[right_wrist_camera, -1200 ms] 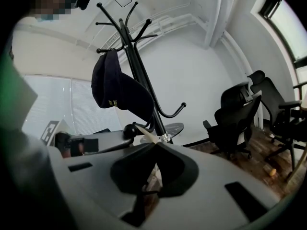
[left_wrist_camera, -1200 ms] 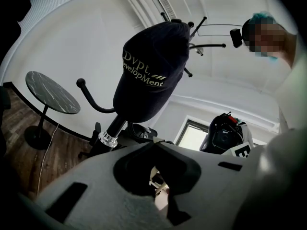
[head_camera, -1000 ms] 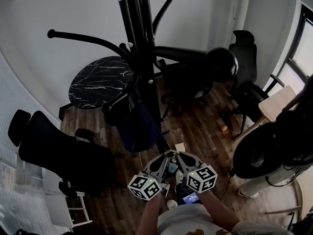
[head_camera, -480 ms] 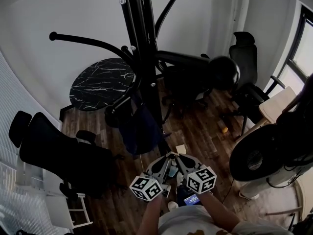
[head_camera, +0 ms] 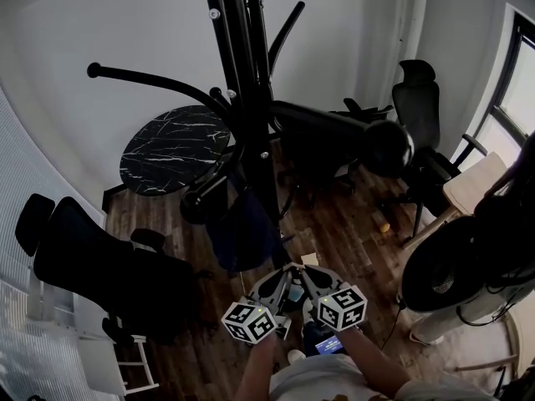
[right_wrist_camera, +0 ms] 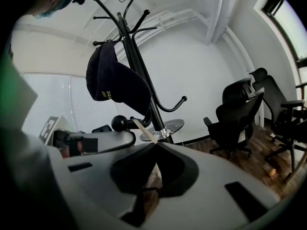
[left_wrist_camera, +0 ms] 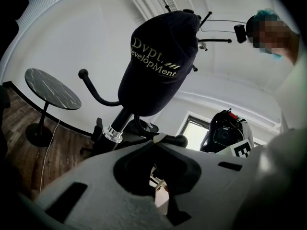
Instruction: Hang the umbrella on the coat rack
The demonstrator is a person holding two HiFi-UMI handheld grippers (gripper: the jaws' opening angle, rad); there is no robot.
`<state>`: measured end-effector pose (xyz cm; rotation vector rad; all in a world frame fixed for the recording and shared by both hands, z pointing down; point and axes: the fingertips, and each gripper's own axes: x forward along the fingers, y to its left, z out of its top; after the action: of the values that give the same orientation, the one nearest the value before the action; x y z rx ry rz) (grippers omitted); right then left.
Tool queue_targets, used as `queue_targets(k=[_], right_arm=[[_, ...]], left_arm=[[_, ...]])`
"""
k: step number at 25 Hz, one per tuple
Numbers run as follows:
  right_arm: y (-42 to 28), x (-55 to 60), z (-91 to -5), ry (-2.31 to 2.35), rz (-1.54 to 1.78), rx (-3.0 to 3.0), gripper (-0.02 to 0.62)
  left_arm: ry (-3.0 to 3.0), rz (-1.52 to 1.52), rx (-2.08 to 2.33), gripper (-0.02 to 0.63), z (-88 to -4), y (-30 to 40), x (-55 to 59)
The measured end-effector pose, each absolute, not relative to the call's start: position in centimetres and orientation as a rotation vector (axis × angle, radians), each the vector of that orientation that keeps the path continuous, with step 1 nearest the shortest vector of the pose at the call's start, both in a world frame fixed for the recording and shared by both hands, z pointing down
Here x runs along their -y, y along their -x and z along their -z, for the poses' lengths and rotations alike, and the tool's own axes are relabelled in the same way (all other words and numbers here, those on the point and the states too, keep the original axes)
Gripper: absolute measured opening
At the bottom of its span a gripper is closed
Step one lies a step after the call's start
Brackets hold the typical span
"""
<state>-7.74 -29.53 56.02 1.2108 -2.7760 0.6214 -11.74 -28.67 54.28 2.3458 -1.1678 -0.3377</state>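
Note:
The black coat rack rises in the middle of the head view, with curved hook arms on all sides. One hook arm with a ball end juts right, close to the camera. A navy cap with pale lettering hangs on the rack; it also shows as a navy cap in the right gripper view. I see no umbrella in any view. My left gripper and right gripper are held side by side low in front of the person. Both are shut with nothing between the jaws.
A round black marble side table stands behind the rack at the left. Black office chairs sit at the left and at the back right. A white fan unit stands at the right. The floor is dark wood.
The head view has shifted slightly, so the rack and the room sit a little lower and to the right in frame. Both grippers stay shut and close together.

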Motion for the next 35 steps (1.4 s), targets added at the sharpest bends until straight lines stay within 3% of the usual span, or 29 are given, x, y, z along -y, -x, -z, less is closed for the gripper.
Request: queue_targets(k=[35], right_arm=[[11.1, 32.7, -58.3, -1.019, -0.556, 2.734, 0.02]], left_arm=[[-2.293, 0.315, 1.163, 0.02, -56.4, 12.4, 32.7]])
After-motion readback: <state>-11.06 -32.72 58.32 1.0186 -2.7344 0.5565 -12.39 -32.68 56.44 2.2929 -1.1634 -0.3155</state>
